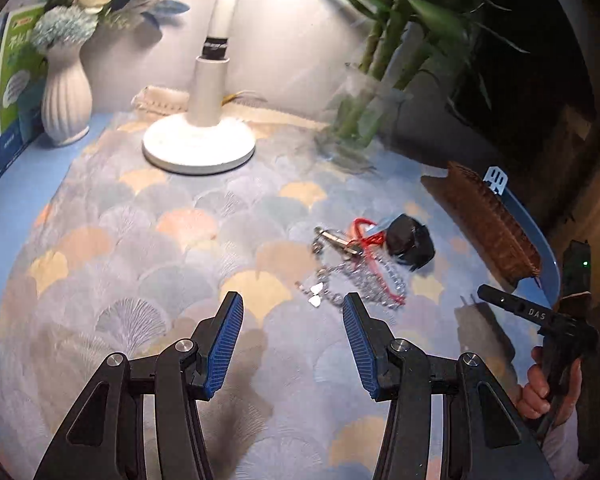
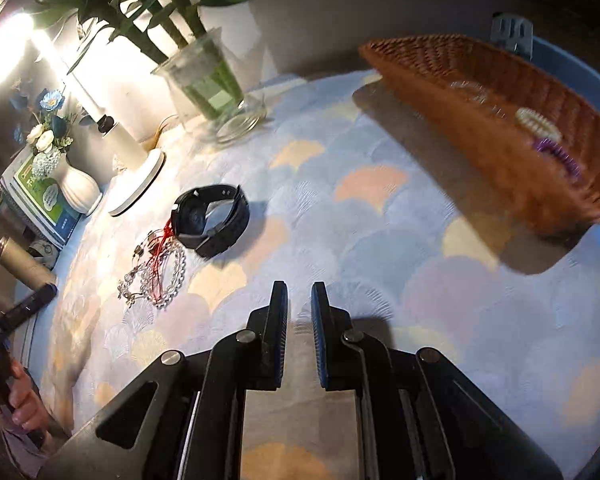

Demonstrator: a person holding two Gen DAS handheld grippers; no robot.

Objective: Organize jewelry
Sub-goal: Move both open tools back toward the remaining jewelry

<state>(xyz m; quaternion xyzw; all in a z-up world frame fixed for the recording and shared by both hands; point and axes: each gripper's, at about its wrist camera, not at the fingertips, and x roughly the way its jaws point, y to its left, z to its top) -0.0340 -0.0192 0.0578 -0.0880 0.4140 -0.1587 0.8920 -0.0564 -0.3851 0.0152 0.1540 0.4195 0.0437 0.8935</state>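
Note:
A heap of jewelry lies on the patterned cloth: a silver chain (image 1: 366, 282), a red cord (image 1: 363, 236) and a black watch (image 1: 410, 242). My left gripper (image 1: 293, 300) hovers just short of the chain, open, with nothing between its blue pads. In the right wrist view the watch (image 2: 210, 216) and the chains (image 2: 160, 276) lie to the left. My right gripper (image 2: 300, 292) is shut and empty over bare cloth. A wicker basket (image 2: 480, 136) at the right holds a pearl piece (image 2: 538, 122) and a purple coil (image 2: 556, 152).
A white lamp base (image 1: 199, 144), a ribbed white vase (image 1: 66, 96) with flowers, a glass vase of bamboo (image 1: 360, 120) and a green book (image 1: 8, 92) line the back. The basket (image 1: 496, 224) sits by the table's blue right edge. A hand (image 1: 540, 396) holds the right gripper.

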